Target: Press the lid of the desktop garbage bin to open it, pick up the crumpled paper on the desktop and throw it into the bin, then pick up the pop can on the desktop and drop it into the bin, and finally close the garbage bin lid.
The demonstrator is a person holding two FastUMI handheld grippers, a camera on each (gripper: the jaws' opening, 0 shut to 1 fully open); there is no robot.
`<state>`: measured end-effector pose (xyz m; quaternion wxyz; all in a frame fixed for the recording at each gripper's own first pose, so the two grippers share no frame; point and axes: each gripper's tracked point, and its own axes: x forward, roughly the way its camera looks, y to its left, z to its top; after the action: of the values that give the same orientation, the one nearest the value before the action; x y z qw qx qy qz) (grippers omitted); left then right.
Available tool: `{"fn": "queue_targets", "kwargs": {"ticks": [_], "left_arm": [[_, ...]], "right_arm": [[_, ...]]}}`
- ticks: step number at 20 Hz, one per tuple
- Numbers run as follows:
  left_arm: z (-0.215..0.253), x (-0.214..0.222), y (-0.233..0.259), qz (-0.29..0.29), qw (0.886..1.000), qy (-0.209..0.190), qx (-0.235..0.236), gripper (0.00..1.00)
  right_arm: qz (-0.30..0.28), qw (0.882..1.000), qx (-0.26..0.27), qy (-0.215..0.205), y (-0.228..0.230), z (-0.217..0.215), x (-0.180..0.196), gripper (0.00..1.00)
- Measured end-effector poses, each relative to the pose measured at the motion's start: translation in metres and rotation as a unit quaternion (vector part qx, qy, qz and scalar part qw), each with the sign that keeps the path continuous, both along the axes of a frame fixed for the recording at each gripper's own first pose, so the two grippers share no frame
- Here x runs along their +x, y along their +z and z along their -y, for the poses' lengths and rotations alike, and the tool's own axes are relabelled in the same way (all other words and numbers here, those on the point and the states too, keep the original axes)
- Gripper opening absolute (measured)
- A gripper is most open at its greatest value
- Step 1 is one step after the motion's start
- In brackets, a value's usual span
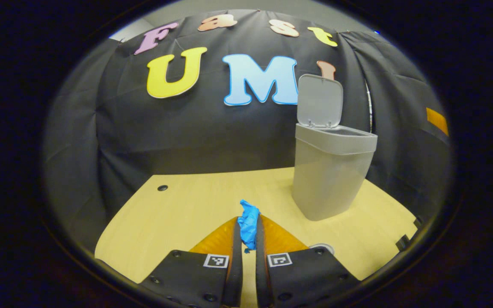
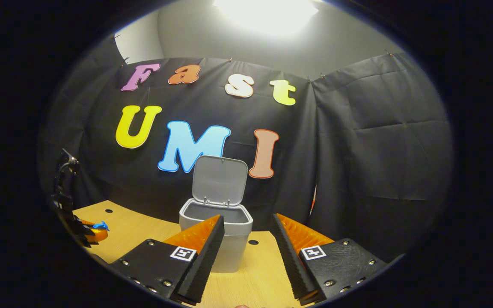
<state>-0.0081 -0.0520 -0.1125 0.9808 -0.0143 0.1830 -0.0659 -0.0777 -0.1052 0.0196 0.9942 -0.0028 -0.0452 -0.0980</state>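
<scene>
A wad of blue crumpled paper [image 1: 248,226] sits pinched between the two fingers of the left gripper [image 1: 248,239], lifted above the pale wooden desktop [image 1: 178,214], in the left gripper view. The wad is likely very light and soft, yielding under the fingers instead of slipping; the squeeze across its middle looks a fair hold, though a loose tail hangs below the pinch and could catch. To its right stands the grey garbage bin [image 1: 330,175], its lid [image 1: 319,100] swung upright at the back and the mouth open. A small dark hole [image 1: 162,188] marks the desktop at far left, and a pale round edge [image 1: 323,247] shows just beside the right-hand finger; what it is cannot be told. Nothing seems to stand between the paper and the bin's mouth, only the rim to clear.

In the right gripper view, the left gripper [image 2: 94,233] shows at the far left edge with the blue wad [image 2: 101,225] at its tip. The bin [image 2: 218,239] stands at centre behind the right gripper [image 2: 246,239], whose fingers are spread wide and hold nothing.
</scene>
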Motion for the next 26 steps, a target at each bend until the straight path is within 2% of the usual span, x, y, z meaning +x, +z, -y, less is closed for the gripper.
{"fn": "queue_targets", "kwargs": {"ticks": [1, 5, 11, 12, 13, 15, 26], "left_arm": [[0.007, 0.004, 0.012, 0.01, 1.0, -0.007, -0.004, 0.21], [0.039, 0.022, 0.049, 0.04, 0.999, -0.035, -0.011, 0.19], [0.099, 0.038, 0.092, 0.076, 0.994, -0.08, 0.0, 0.21], [0.11, 0.041, 0.096, 0.079, 0.993, -0.087, -0.002, 0.17], [0.119, 0.045, 0.101, 0.083, 0.992, -0.093, -0.004, 0.21], [0.137, 0.053, 0.112, 0.093, 0.99, -0.106, -0.002, 0.21], [0.214, 0.124, 0.125, 0.119, 0.981, -0.153, 0.01, 0.19]], "right_arm": [[0.002, 1.0, 0.002, -0.002, 0.001, 0.0, -0.002, 0.74], [0.004, 1.0, 0.01, -0.014, -0.004, 0.008, -0.012, 0.74], [0.005, 1.0, 0.012, -0.019, -0.01, 0.019, -0.016, 0.74], [0.003, 1.0, 0.012, -0.017, -0.011, 0.02, -0.015, 0.74], [0.002, 1.0, 0.011, -0.018, -0.011, 0.021, -0.015, 0.74], [0.001, 1.0, 0.01, -0.02, -0.012, 0.025, -0.014, 0.74], [-0.03, 0.998, 0.02, -0.051, -0.035, 0.048, -0.006, 0.74]]}}
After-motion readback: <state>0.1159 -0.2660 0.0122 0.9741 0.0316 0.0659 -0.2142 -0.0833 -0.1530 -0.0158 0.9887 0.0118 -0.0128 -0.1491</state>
